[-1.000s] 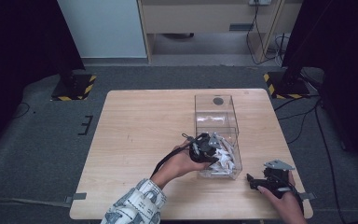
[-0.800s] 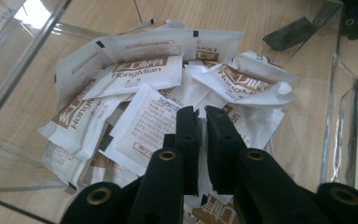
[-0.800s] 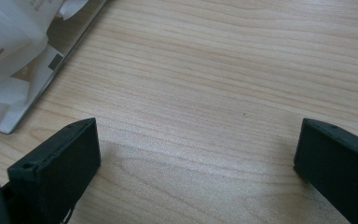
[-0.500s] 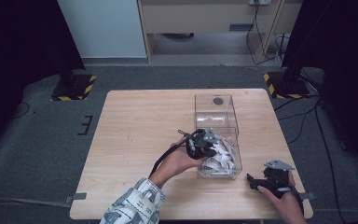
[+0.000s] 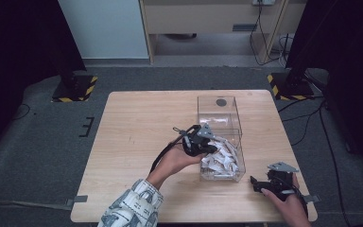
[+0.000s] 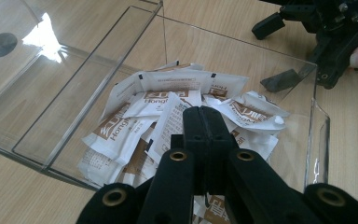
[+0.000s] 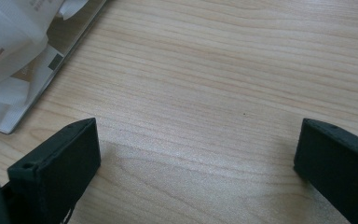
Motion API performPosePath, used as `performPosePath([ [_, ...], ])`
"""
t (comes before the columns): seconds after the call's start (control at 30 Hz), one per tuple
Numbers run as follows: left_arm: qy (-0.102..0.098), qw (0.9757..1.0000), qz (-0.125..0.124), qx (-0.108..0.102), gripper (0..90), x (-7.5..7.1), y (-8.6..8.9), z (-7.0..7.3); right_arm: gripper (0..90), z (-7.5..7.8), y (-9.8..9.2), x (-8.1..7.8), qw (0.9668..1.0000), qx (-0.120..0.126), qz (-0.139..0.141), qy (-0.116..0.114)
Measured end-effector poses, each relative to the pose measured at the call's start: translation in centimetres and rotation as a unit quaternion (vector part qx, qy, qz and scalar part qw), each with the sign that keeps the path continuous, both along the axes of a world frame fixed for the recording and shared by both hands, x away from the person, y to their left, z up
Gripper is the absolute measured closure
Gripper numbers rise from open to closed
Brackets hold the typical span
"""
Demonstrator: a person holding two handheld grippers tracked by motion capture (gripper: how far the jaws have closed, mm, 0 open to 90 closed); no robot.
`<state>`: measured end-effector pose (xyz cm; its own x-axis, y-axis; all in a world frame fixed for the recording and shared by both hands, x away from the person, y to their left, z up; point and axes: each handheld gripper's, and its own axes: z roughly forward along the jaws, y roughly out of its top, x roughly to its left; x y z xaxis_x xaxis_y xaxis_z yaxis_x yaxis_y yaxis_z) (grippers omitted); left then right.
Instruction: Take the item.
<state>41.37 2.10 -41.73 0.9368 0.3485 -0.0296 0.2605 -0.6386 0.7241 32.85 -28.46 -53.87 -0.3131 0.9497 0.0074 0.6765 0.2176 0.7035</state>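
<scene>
Now: left gripper [image 5: 207,147] has moved deeper over the clear box [image 5: 236,137], jaws closed above sachets [image 6: 168,100], none visibly held. Right gripper [image 5: 260,183] unchanged on desk [image 5: 137,123], jaws wide, empty. Likely picking sachets.

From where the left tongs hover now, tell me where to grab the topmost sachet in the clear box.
Pinch the topmost sachet by its long free edge, coming straight down through the clear box's open top. It lies flat across the pile, so an edge probably gives the left tongs, now shut, something to bite once opened.
</scene>
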Motion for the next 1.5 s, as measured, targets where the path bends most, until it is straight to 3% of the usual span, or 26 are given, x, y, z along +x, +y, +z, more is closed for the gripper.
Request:
performPosePath([
  [0.97, -0.015, 0.9981, 0.02, -0.056, 89.6, 0.5, 3.1, 1.6, 0.7, 0.0, 0.0, 0.0, 1.0, 0.0, 0.0, 0.0],
  [1.5, -0.032, 0.9969, 0.03, -0.065, 89.7, 0.4, 4.4, 2.5, 0.6, 0.0, 0.0, 0.0, 1.0, -0.001, 0.0, 0.001],
])
